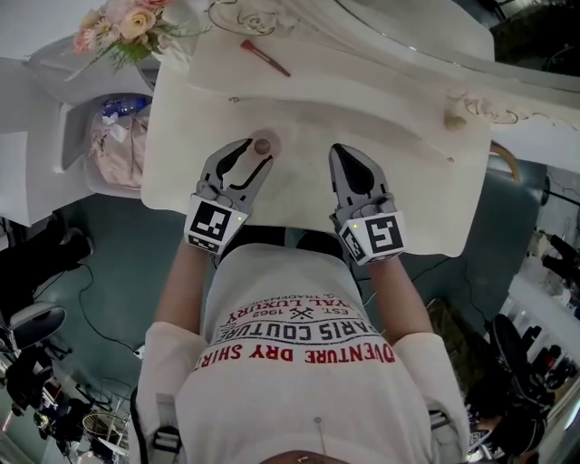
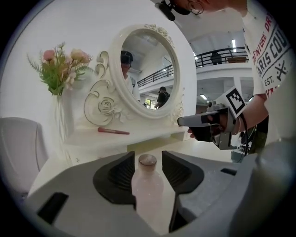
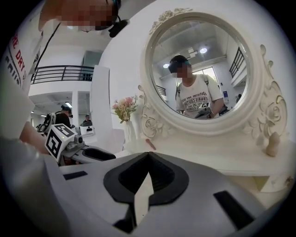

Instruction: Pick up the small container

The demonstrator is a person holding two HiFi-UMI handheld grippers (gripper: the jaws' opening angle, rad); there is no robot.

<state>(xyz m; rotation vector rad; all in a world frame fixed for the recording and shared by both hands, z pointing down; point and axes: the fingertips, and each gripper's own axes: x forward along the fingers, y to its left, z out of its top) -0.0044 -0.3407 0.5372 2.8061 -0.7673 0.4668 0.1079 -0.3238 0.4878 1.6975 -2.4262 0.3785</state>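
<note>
The small container (image 1: 263, 144) is a pale pink bottle with a brownish cap, standing upright on the white dressing table (image 1: 408, 199). My left gripper (image 1: 257, 152) is open with its jaws on either side of it. In the left gripper view the container (image 2: 148, 185) stands between the dark pads (image 2: 118, 178), with small gaps beside the cap. My right gripper (image 1: 338, 149) rests to the right on the tabletop, shut and empty. Its jaw tips (image 3: 148, 153) meet in the right gripper view. It also shows in the left gripper view as the right gripper (image 2: 181, 121).
A pink makeup brush (image 1: 265, 57) lies on the raised back shelf below the oval mirror (image 2: 148, 69). A vase of flowers (image 1: 127, 27) stands at the back left, a small beige ornament (image 1: 453, 118) at the back right. A bin with a bag (image 1: 118, 145) sits left of the table.
</note>
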